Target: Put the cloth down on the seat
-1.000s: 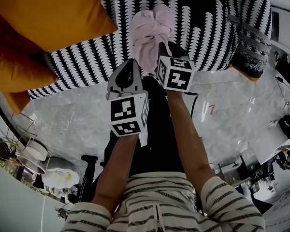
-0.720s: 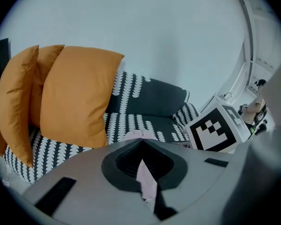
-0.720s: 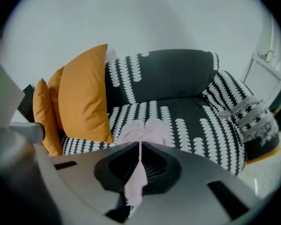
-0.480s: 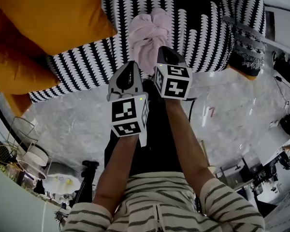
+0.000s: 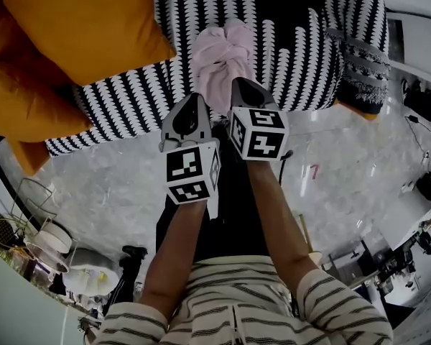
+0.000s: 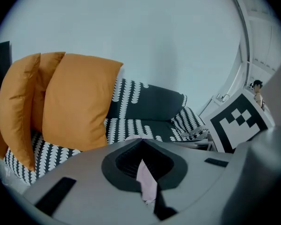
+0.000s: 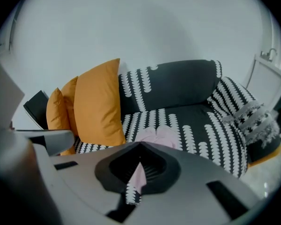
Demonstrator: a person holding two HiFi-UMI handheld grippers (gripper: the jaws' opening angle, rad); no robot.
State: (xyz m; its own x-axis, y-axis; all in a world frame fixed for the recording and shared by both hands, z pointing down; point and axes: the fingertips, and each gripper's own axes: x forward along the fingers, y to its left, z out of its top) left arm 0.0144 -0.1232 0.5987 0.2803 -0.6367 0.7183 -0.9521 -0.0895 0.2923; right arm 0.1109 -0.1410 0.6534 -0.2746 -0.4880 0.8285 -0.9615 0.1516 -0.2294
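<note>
A crumpled pink cloth [image 5: 219,56] lies on the black-and-white patterned sofa seat [image 5: 294,49], reaching down to its front edge. The right gripper view shows the cloth [image 7: 157,136] lying free on the seat beyond the jaws. My right gripper [image 5: 238,83] hovers just right of the cloth's lower end, jaws shut with nothing in them. My left gripper [image 5: 192,99] sits just below the cloth's lower left, jaws also together. In both gripper views only a thin slit remains between the jaws, and pink shows through it.
Two orange cushions [image 5: 79,27] lean on the sofa's left side. A patterned throw pillow [image 5: 363,70] sits on its right end. Pale marble floor [image 5: 108,185] spreads below the sofa. A wire rack [image 5: 29,207] stands at lower left, and clutter lies at lower right.
My right gripper has pulled back from the cloth toward me, leaving the cloth on the seat. The left gripper has hardly moved.
</note>
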